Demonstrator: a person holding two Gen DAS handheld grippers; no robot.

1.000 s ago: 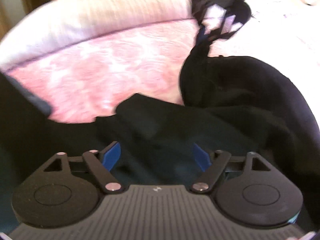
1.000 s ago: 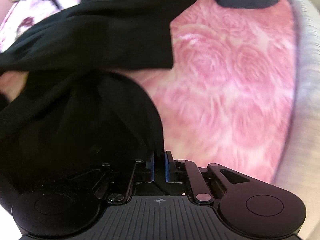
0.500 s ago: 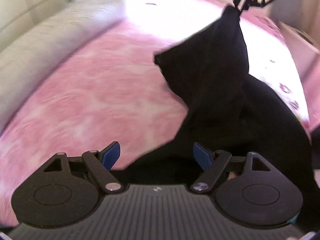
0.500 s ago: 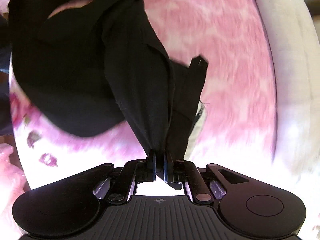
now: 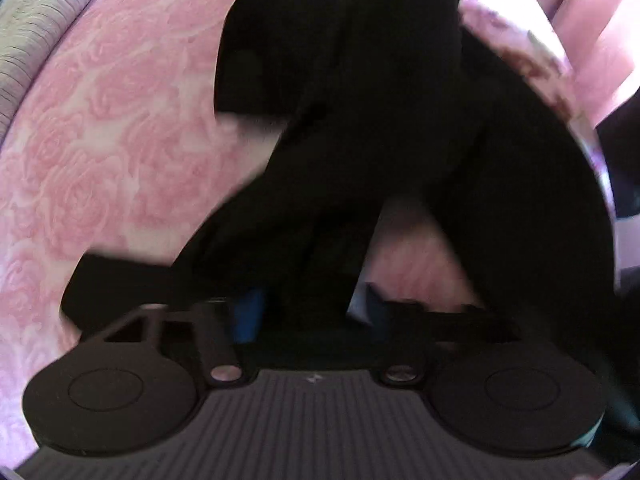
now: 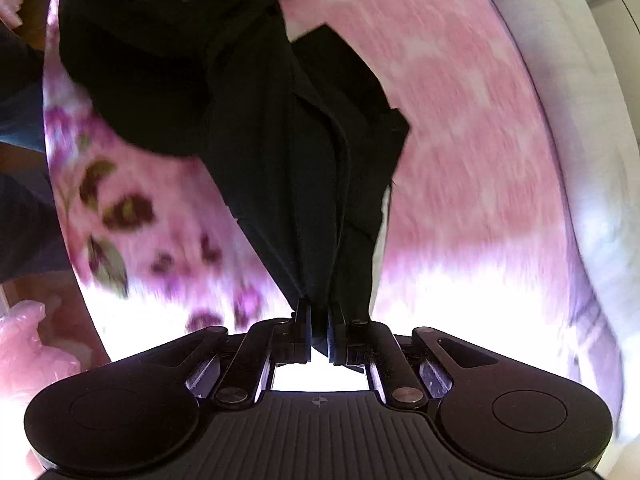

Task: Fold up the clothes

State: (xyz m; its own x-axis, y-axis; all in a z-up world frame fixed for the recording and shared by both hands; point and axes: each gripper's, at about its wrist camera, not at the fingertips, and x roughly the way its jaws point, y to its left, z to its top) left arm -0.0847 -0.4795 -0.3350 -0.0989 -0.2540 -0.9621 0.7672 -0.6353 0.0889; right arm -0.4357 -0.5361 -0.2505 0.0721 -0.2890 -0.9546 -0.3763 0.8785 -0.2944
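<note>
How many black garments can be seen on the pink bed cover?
1: the black garment hangs over the pink bed cover, pinched by the right gripper, with the closing left gripper around another part. Folds may hide more.

free: pink bedspread (image 5: 100,140) left | blocked: black garment (image 5: 380,120) centre, grey pillow (image 6: 580,160) edge

Black garment (image 5: 400,120) cut off by top edge; pink bedspread (image 6: 460,140) blurred.

I count one black garment (image 5: 400,128), one pink rose-patterned bedspread (image 5: 100,140) under it, one floral sheet (image 6: 132,216) — purple flowers on it — one pale ribbed cushion (image 5: 36,20), and my two grippers — left gripper (image 5: 310,312), right gripper (image 6: 319,332).
</note>
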